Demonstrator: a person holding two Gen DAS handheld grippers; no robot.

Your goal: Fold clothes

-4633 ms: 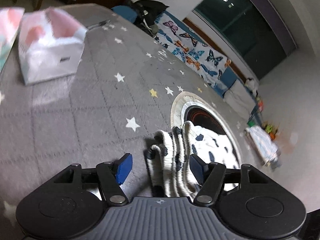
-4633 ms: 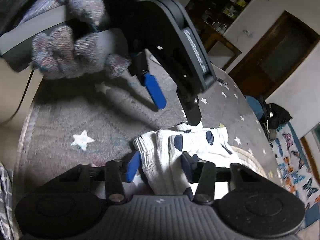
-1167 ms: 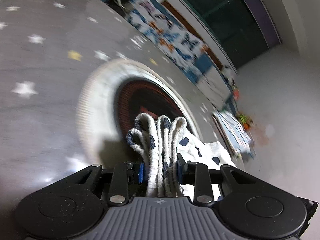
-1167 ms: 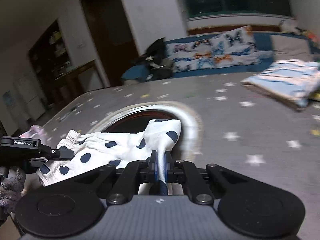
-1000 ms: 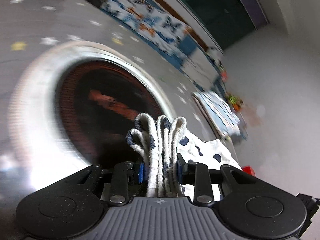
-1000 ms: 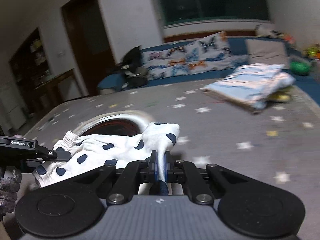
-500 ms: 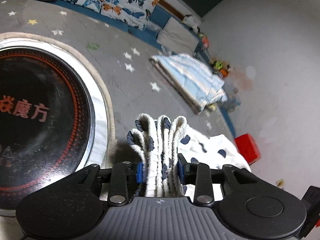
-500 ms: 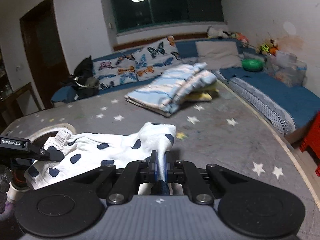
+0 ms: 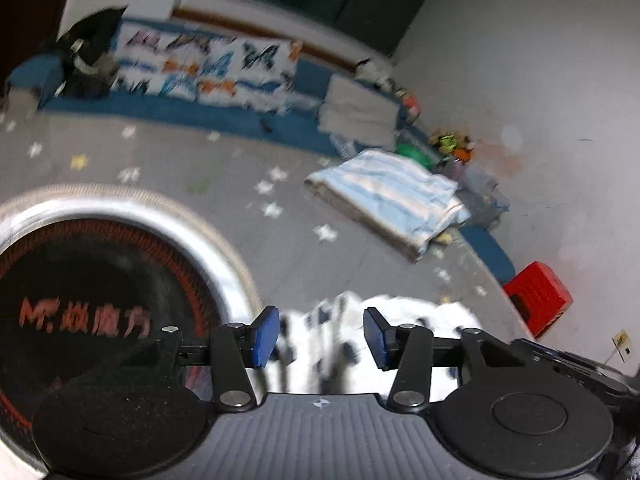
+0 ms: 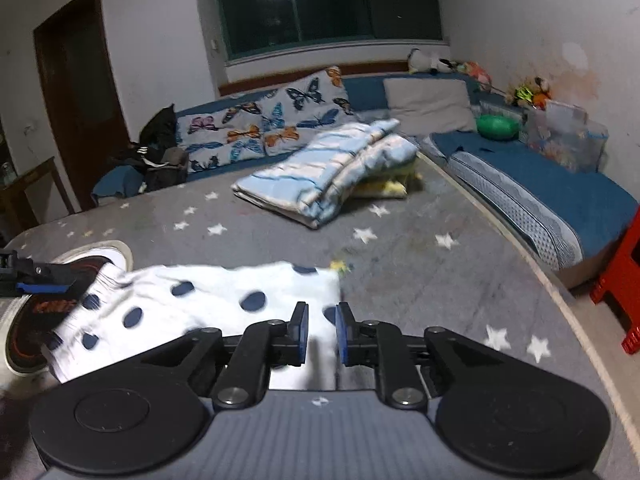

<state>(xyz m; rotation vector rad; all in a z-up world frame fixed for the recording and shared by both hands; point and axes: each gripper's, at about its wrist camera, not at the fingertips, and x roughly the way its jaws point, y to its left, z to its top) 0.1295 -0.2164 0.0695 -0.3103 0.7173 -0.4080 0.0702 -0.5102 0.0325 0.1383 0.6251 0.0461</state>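
A white garment with dark blue dots (image 10: 208,300) lies spread on the grey star-patterned table top (image 10: 400,248). In the left wrist view it (image 9: 332,336) shows blurred between and below my fingers. My left gripper (image 9: 320,334) is open, its blue pads wide apart over the garment's gathered end. My right gripper (image 10: 319,330) is open by a small gap at the garment's right edge, with cloth under the gap. The left gripper's finger (image 10: 40,278) shows at the far left of the right wrist view.
A round black cooktop with a silver rim (image 9: 120,216) is set in the table at the left. A folded blue-and-white striped blanket (image 10: 328,168) lies further back on the table. A blue bench with butterfly cushions (image 10: 260,124) runs behind. A red stool (image 10: 624,280) stands at the right.
Both grippers have opened and let go of the dotted garment, which has dropped flat onto the table. Earlier both were shut on it, carrying it to the right past the cooktop.
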